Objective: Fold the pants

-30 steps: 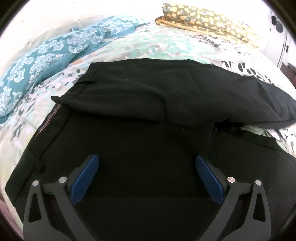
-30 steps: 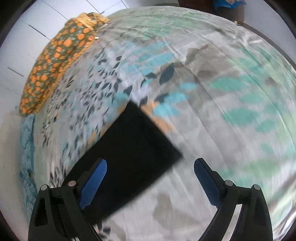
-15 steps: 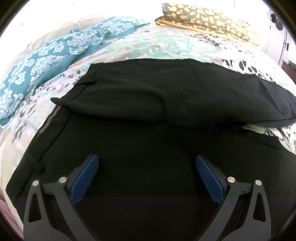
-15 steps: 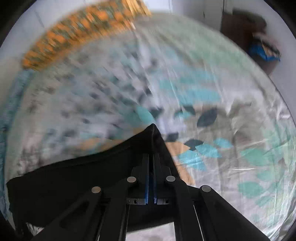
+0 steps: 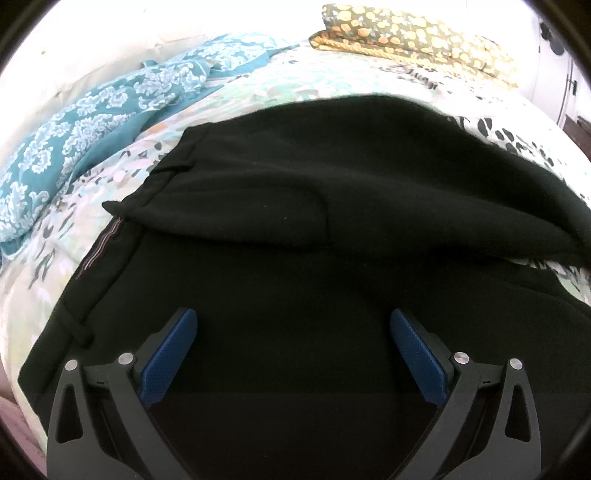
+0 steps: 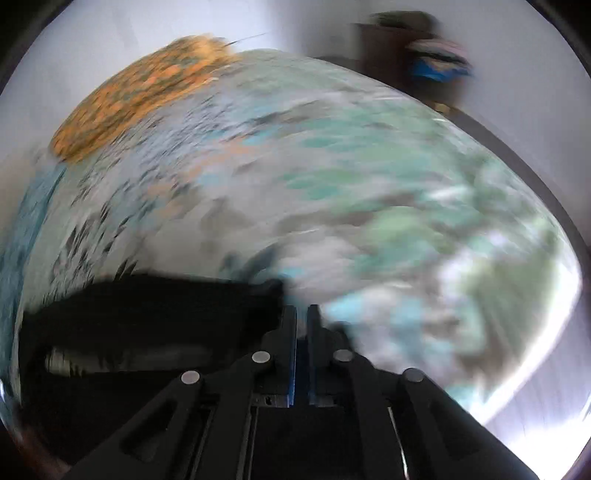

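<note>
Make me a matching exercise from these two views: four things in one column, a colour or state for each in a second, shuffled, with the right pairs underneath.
Things:
1. left gripper
2. right gripper
3. pants
4. pillow

Colours or states:
a. black, partly folded over on the bed
b. jaws shut
c. orange-patterned, at the far edge of the bed
d. jaws wide open, above the pants

Pairs: 1-d, 2-b, 3-a, 4-c
</note>
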The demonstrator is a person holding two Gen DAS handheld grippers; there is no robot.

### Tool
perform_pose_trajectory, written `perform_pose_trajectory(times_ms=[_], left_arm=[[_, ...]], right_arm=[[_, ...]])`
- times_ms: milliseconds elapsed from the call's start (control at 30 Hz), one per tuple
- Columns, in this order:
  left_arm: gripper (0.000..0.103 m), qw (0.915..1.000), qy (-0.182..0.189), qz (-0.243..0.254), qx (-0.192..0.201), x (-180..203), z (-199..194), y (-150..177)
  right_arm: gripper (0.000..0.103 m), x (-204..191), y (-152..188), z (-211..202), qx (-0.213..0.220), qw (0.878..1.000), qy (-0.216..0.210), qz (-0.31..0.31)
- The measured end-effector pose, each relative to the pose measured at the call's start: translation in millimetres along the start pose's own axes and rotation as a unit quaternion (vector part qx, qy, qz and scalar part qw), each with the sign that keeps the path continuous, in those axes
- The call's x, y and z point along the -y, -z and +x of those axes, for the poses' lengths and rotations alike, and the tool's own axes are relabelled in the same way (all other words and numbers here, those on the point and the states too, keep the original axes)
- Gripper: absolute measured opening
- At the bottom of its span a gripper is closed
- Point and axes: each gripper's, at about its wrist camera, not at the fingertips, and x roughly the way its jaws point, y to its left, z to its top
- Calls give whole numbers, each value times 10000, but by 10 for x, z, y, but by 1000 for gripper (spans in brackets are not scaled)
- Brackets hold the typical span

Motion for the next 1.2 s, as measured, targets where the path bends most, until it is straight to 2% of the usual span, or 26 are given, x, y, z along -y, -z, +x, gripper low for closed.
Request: perform_pose_trajectory(times_ms=[67,100,167,267,400,467,533,600,667,767,833,867,900,967,1033,1067,1100,1167,1200], left_arm=[[103,10000,7,-1,-21,-9,1,-8],[103,10000,16,-9,-26,-16,-1,-10],[103,10000,38,-22,-36,-25,-3,-13],[103,10000,72,-48,-43,-44,-11,-11],[103,9996,159,-111,-208,-76,-40,-33],[103,9986,341,-206,-355,-126,-98,-19],[103,9975,577,-229,-339,-182,-163,64],[103,9974,660,-108,-273,-206,-212,129],[103,9974,669,-44,-268,-200,-233,144],[103,9974,644,-30,-332,-176,-236,104],[103,9953,879,-97,-392,-173,-248,-16],[103,9946,971,-139,-336,-173,-258,-102],[103,9955,898,-190,-213,-169,-265,-197],[103,9983,530,-224,36,-148,-230,-319],[103,9999,110,-66,-61,-108,-5,-354],[103,9995,117,67,-278,-91,159,-318],[103,9987,326,24,-383,-122,269,-280],[103,9978,580,-203,-250,-220,181,-304],[103,9978,570,-190,-274,-213,192,-299]], right_arm=[[63,15,-58,-177,228,9994,222,132],[69,5,-60,-274,359,9989,227,180],[70,-90,-66,-484,597,9981,2,143],[72,-361,54,-608,569,9976,-375,125],[77,-755,532,-519,304,9928,-1086,405],[77,-947,847,-414,102,9909,-1280,397],[77,-1104,1138,-302,-72,9892,-1411,386],[77,-1304,1417,-222,-236,9875,-1538,255],[77,-1589,1521,-160,-428,9899,-1284,-417],[77,-1821,1470,-220,-103,9871,-950,-1283],[77,-1853,1412,-243,112,9861,-677,-1513],[77,-1842,1395,-244,165,9860,-626,-1536],[77,-1809,1408,-222,190,9864,-585,-1525],[77,-1729,1400,-164,103,9879,-479,-1471],[77,-1669,1380,-110,-4,9902,-490,-1310],[77,-1644,1369,-121,15,9908,-533,-1244],[77,-1633,1351,-141,58,9912,-570,-1196],[77,-1597,1323,-196,173,9916,-650,-1105],[78,-1572,1314,-215,234,9919,-695,-1036]])
